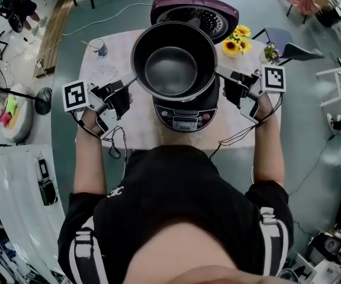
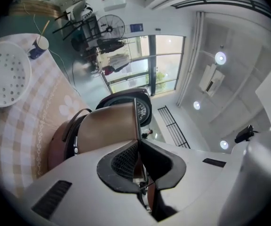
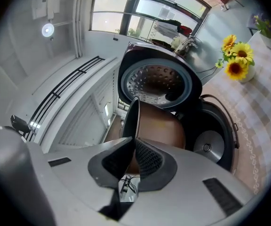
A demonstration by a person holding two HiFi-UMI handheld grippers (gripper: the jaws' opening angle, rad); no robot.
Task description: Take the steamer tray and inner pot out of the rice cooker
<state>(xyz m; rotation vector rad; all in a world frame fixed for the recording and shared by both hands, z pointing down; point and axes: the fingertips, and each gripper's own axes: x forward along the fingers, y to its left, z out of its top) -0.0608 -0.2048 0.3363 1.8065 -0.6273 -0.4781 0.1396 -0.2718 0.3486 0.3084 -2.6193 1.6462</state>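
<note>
Over the open rice cooker (image 1: 185, 118), the inner pot (image 1: 173, 70) hangs in the air, clear of the cooker's well. You can see the bare round heating plate down inside it from the right gripper view. The left gripper (image 1: 134, 80) is pinched tight on the pot's rim on the left side, with the thin metal edge sandwiched between its pads. The right gripper (image 1: 218, 71) is doing the same thing on the opposite side of the rim. So both sets of fingers are clamped on the pot, and neither one is spread. The pot looks empty, dark inside and coppery brown on the outside.

The cooker itself sits mid-tabletop (image 1: 141, 132), nearer the far edge, control panel facing the person. Its purple lid (image 1: 194, 10) is flipped up and reaches past the far edge.

The steamer tray (image 2: 6, 74), white with lots of holes, is lying flat on the checked cloth toward the far left corner, well apart from the cooker. A cup (image 1: 97, 46) with a stick in it stands close by. A little bunch of sunflowers (image 1: 237, 39) stands at the far right corner.
</note>
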